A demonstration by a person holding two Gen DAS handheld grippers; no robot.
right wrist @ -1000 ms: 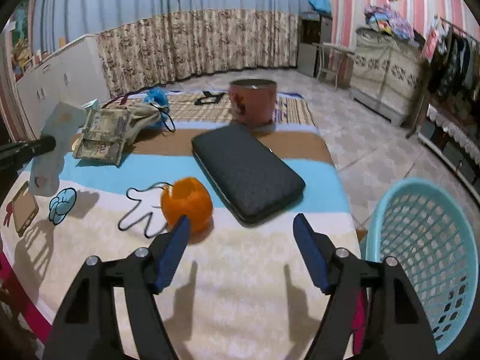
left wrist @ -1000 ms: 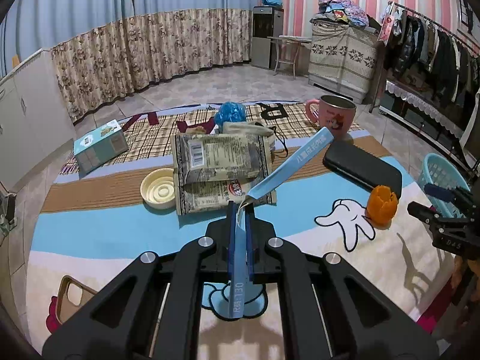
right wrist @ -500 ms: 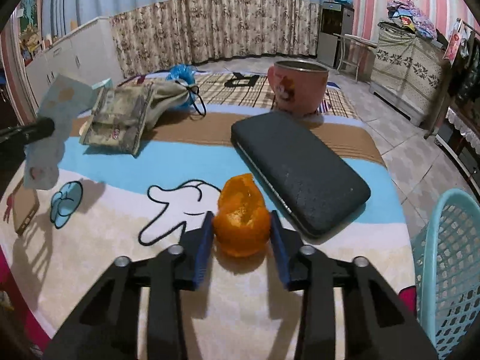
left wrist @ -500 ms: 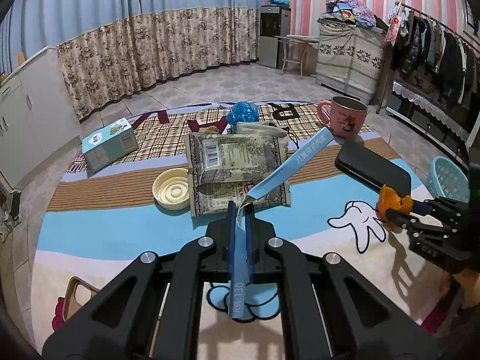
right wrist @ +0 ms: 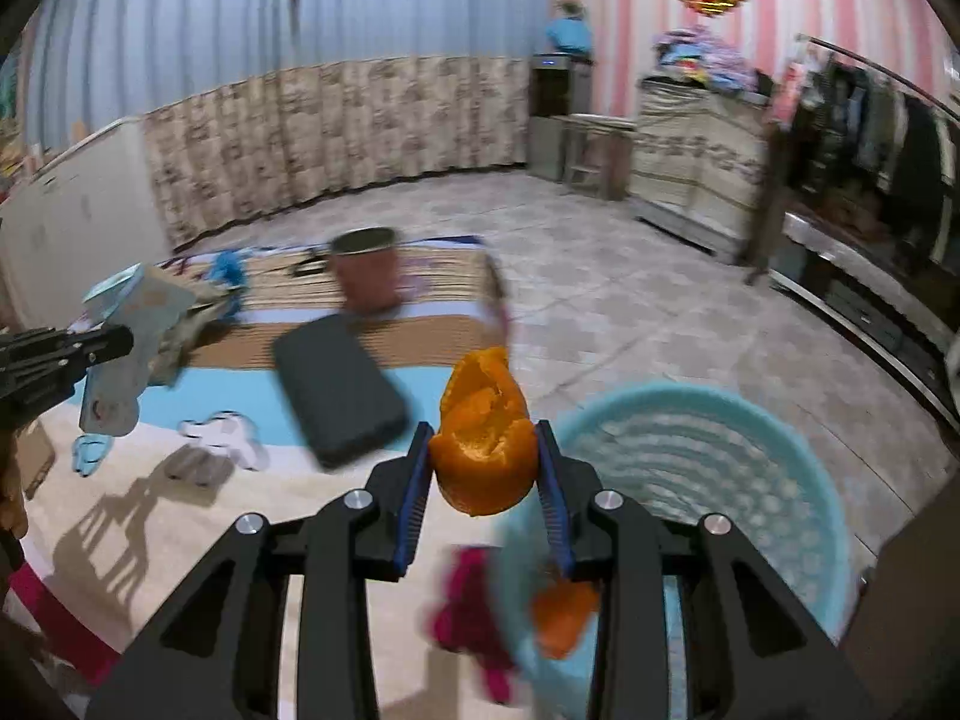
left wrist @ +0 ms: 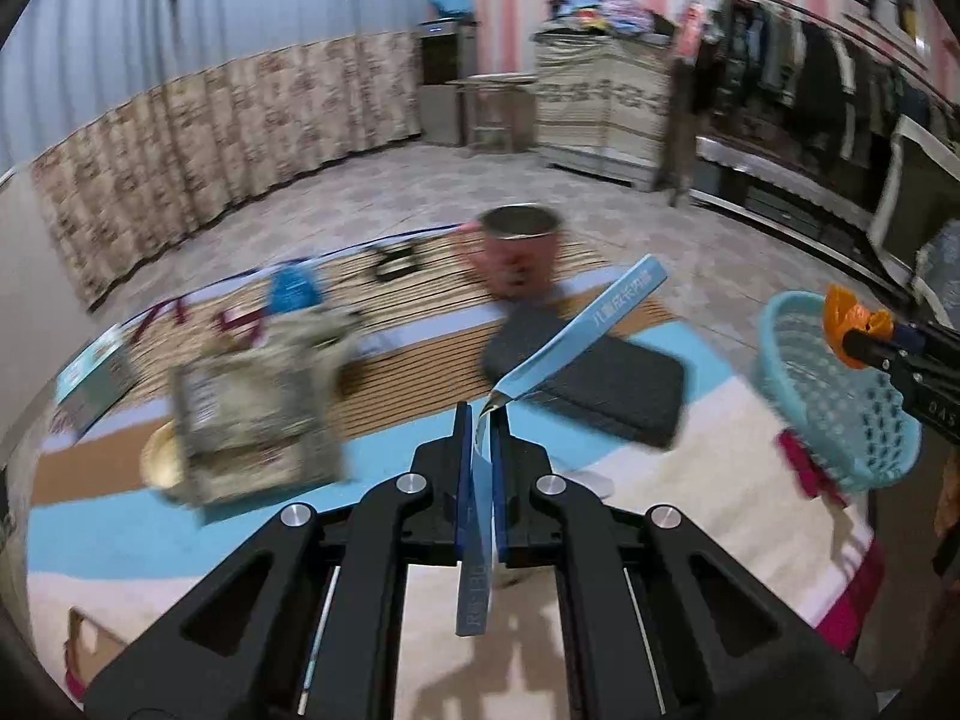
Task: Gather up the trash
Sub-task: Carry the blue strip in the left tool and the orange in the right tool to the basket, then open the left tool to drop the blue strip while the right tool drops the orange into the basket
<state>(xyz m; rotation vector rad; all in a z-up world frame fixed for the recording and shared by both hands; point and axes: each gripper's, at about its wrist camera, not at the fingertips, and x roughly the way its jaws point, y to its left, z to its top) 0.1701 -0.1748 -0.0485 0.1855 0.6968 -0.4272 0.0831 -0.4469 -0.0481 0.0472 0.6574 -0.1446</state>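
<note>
Right claw [right wrist: 483, 468] is clamped on the peel [right wrist: 483, 438] at the basket [right wrist: 750, 462] rim — carry it over the middle before releasing. Left claw [left wrist: 478, 450] pinches the wrapper [left wrist: 576, 324] above the bench [left wrist: 390, 396] — basket next.

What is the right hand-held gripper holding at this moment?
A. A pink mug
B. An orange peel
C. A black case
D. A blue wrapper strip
B: the orange peel sits clamped between the blue pads of the right hand-held gripper, lifted near the light blue basket; the pink mug and black case lie on the table behind it.
</note>
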